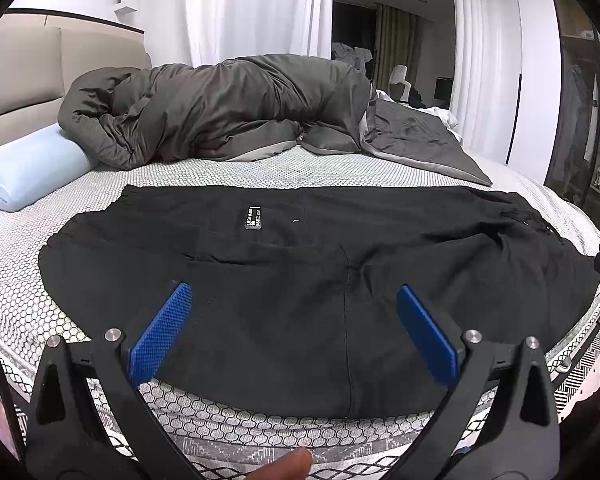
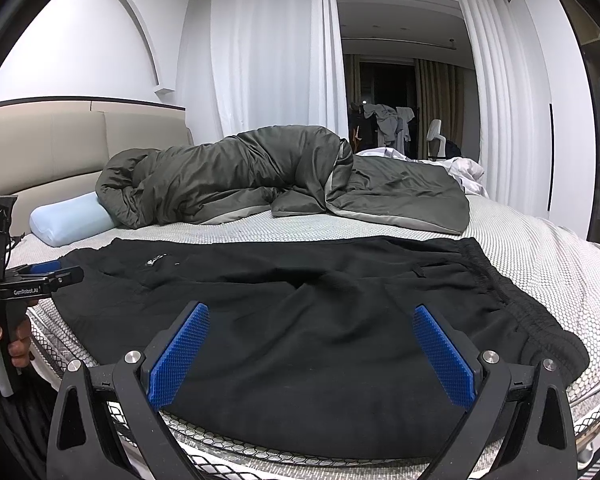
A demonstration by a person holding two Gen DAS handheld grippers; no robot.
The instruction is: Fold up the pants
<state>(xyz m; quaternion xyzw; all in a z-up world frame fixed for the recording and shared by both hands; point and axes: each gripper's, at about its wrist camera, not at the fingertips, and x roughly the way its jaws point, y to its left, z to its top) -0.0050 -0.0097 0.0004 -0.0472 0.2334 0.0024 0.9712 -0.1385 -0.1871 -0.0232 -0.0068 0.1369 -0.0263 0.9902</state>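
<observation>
Black pants (image 1: 284, 272) lie spread across the near side of the mattress (image 1: 16, 276), folded lengthwise, with a small label patch (image 1: 253, 217) facing up. In the right wrist view the pants (image 2: 308, 320) show their elastic waistband (image 2: 512, 292) at the right. My left gripper (image 1: 294, 304) is open, its blue pads just above the near edge of the pants, holding nothing. My right gripper (image 2: 312, 332) is open and empty over the near edge by the waistband end. The left gripper also shows in the right wrist view (image 2: 44, 276), at the pants' leg end.
A bunched dark grey duvet (image 1: 228, 112) lies along the far side of the bed. A light blue pillow (image 1: 28, 168) lies at the left by the beige headboard (image 1: 20, 72). White curtains (image 2: 268, 60) hang behind. The mattress front edge (image 2: 260, 452) runs just below the grippers.
</observation>
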